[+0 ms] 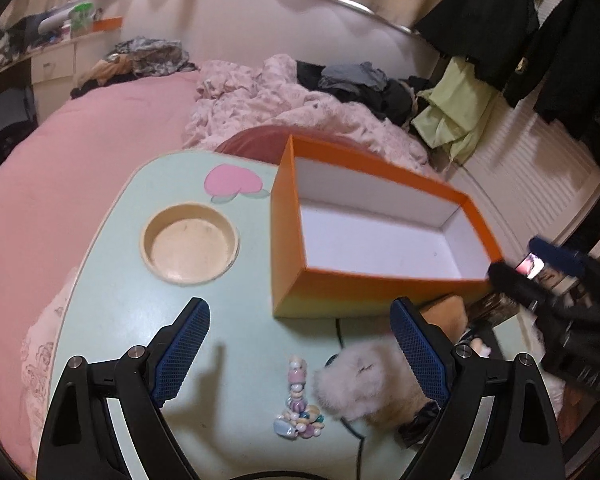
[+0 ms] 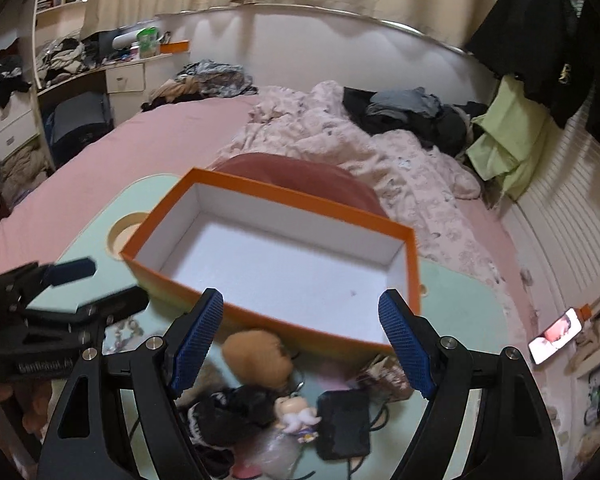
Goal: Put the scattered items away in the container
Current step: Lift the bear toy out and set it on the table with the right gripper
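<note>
Nothing is packed yet. The left hand-held gripper [image 1: 300, 354] and right hand-held gripper [image 2: 300, 344] both hang released and empty above the bench [image 1: 112, 280]. Beneath them lie a bead charm [image 1: 298, 400], fluffy toy [image 1: 364, 380], brown pompom [image 2: 258, 358], small doll [image 2: 298, 412] and black case [image 2: 344, 424]; the orange box [image 2: 284, 268] beyond is bare.

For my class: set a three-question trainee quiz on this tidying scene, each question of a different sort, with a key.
1. True or false: the orange box already holds an item.
2. Which lies nearest the left tool? A bead charm; B round recess; C phone.
3. Fill in: both the left tool and the right tool are ____, holding nothing.

Key: 1 false; 2 A; 3 open.
</note>
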Demonstrator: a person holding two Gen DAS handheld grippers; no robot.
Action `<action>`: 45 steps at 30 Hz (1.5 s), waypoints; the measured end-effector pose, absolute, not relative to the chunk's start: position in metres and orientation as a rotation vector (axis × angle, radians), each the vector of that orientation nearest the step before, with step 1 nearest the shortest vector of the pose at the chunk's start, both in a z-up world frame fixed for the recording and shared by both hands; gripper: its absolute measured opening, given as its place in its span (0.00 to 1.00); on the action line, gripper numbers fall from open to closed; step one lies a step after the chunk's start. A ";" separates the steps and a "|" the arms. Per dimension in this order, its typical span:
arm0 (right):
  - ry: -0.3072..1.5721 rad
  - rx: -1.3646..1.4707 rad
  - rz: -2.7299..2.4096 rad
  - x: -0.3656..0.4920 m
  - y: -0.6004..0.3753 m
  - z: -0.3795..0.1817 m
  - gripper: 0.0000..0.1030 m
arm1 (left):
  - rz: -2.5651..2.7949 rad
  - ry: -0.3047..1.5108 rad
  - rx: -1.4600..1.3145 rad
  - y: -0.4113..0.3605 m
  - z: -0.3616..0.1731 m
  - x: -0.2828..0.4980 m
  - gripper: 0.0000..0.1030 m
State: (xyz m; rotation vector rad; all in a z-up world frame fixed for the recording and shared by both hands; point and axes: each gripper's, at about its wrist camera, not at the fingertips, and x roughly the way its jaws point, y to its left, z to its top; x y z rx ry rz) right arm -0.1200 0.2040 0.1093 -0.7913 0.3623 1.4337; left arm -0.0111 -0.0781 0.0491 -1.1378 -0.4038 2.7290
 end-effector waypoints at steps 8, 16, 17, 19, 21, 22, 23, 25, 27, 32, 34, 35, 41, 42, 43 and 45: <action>0.356 -0.775 1.490 -0.127 0.188 0.112 0.78 | 2.679 -0.385 -0.901 -0.073 0.102 -0.038 0.89; 0.443 -0.613 1.516 -0.095 0.165 0.126 0.78 | 2.364 -0.503 -0.594 -0.081 0.198 -0.001 0.89; 0.447 -0.609 1.512 -0.092 0.163 0.126 0.78 | 2.302 -0.500 -0.548 -0.084 0.211 0.015 0.89; 0.462 -0.601 1.519 -0.088 0.159 0.125 0.78 | 2.218 -0.465 -0.490 -0.089 0.227 0.044 0.89; 0.496 -0.586 1.543 -0.082 0.153 0.120 0.78 | 2.253 -0.369 -0.520 -0.095 0.228 0.071 0.89; 0.510 -0.572 1.547 -0.079 0.149 0.116 0.78 | 2.313 -0.320 -0.569 -0.097 0.221 0.079 0.89; 0.522 -0.554 1.550 -0.075 0.144 0.113 0.78 | 2.386 -0.273 -0.635 -0.100 0.209 0.085 0.89; 0.543 -0.525 1.557 -0.066 0.133 0.105 0.78 | 2.573 -0.187 -0.827 -0.108 0.165 0.090 0.89; 0.556 -0.524 1.561 -0.060 0.122 0.095 0.76 | 2.776 -0.139 -1.012 -0.114 0.114 0.094 0.89; 0.576 -0.611 1.559 -0.064 0.101 0.067 0.76 | 2.622 -0.028 -1.234 -0.089 0.034 0.103 0.88; 0.588 -0.634 1.541 -0.064 0.096 0.057 0.76 | 2.642 0.066 -1.193 -0.079 0.029 0.109 0.82; 0.603 -0.641 1.538 -0.063 0.095 0.052 0.76 | 2.660 0.101 -1.161 -0.074 0.027 0.112 0.76; 0.687 -0.727 1.489 -0.059 0.111 0.029 0.45 | 2.596 0.084 -1.230 -0.062 0.008 0.093 0.04; 0.670 -0.720 1.489 -0.060 0.110 0.028 0.45 | 2.585 0.057 -1.212 -0.061 0.007 0.092 0.04; 0.659 -0.726 1.487 -0.061 0.110 0.028 0.45 | 2.563 0.027 -1.195 -0.060 0.006 0.095 0.04; 0.647 -0.736 1.485 -0.064 0.110 0.028 0.45 | 2.536 0.012 -1.163 -0.052 0.004 0.092 0.04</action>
